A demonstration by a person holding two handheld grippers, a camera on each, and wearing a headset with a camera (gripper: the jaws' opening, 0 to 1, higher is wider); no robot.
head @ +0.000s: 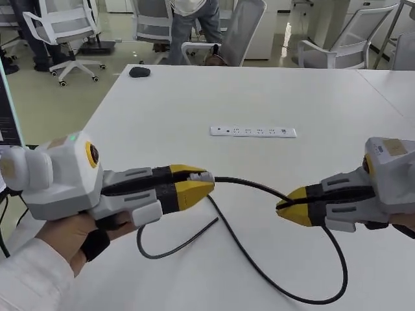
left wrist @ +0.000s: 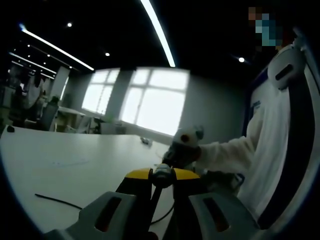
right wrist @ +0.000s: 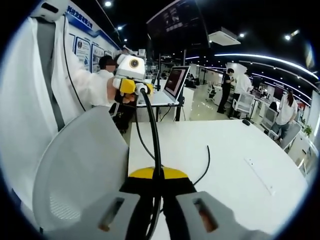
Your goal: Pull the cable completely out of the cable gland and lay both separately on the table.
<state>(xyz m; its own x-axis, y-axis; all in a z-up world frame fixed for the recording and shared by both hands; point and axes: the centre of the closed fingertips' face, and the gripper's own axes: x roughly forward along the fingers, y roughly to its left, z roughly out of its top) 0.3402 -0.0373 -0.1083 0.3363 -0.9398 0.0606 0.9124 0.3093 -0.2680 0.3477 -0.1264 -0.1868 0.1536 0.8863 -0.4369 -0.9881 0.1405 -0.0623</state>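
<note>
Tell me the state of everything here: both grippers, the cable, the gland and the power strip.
left gripper: shut on the cable gland, off the table
right gripper: shut on the cable
cable gland: clamped, cable not yet out of it
cable: runs from cable gland to right gripper, rest looped on the table, free end loose
power strip: lying flat on the table

The small pale grey cable gland [head: 202,175] is held at the tip of the left gripper [head: 209,181], and the thin black cable [head: 249,184] goes into it. The cable spans in the air to the right gripper [head: 280,207], which pinches it. From there it lies on the table [head: 259,97] in a wide loop.
</note>
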